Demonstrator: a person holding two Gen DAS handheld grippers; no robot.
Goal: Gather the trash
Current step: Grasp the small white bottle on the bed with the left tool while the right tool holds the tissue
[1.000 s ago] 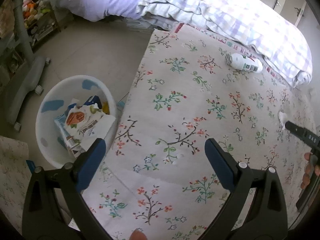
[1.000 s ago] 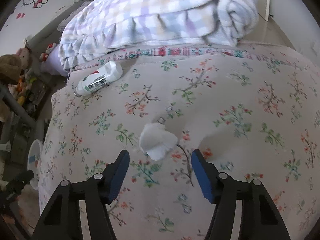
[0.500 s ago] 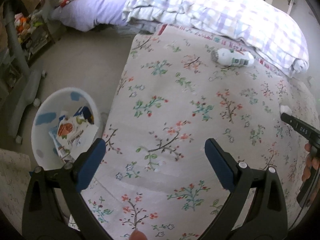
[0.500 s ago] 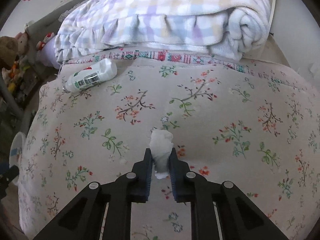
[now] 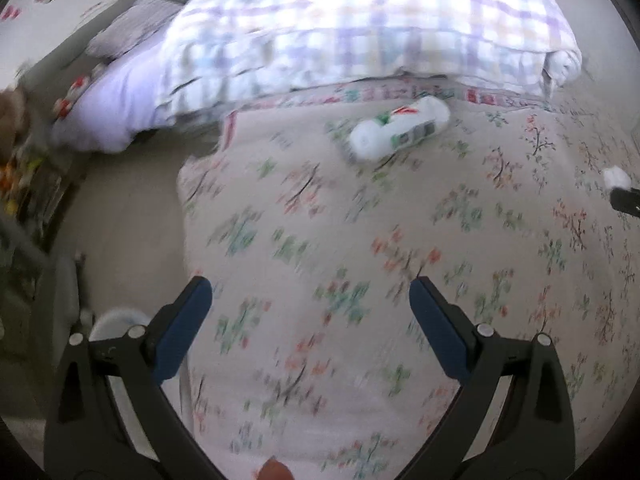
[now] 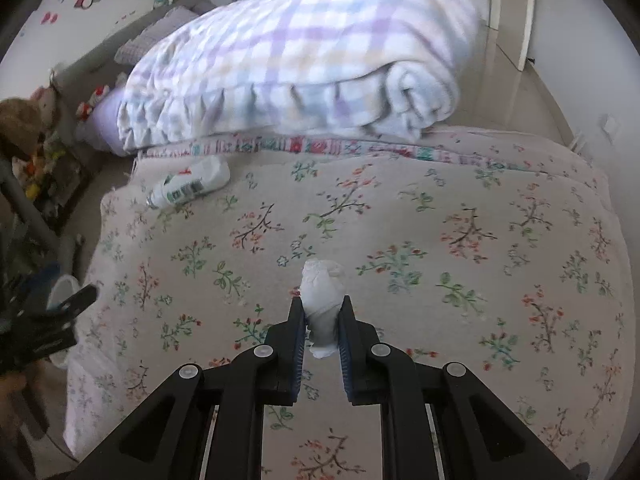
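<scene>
My right gripper [image 6: 322,312] is shut on a crumpled white tissue [image 6: 323,292] and holds it just above the floral bedspread [image 6: 440,240]. The tissue also shows at the right edge of the left wrist view [image 5: 616,177]. A white plastic bottle [image 5: 400,128] with a green and red label lies on its side near the folded blanket; it also shows in the right wrist view [image 6: 190,187]. My left gripper [image 5: 310,312] is open and empty above the bedspread [image 5: 360,240], well short of the bottle. The white trash bin [image 5: 116,320] shows only as a rim behind the left finger.
A rolled checked blanket [image 6: 300,68] lies across the back of the bed. A lilac pillow [image 5: 108,112] lies at the left. Shelves with toys [image 6: 32,136] stand left of the bed, with bare floor [image 5: 132,216] between them.
My right gripper has lifted the tissue slightly off the bedspread. My left gripper has swung away from the bin toward the bottle; its view is motion-blurred.
</scene>
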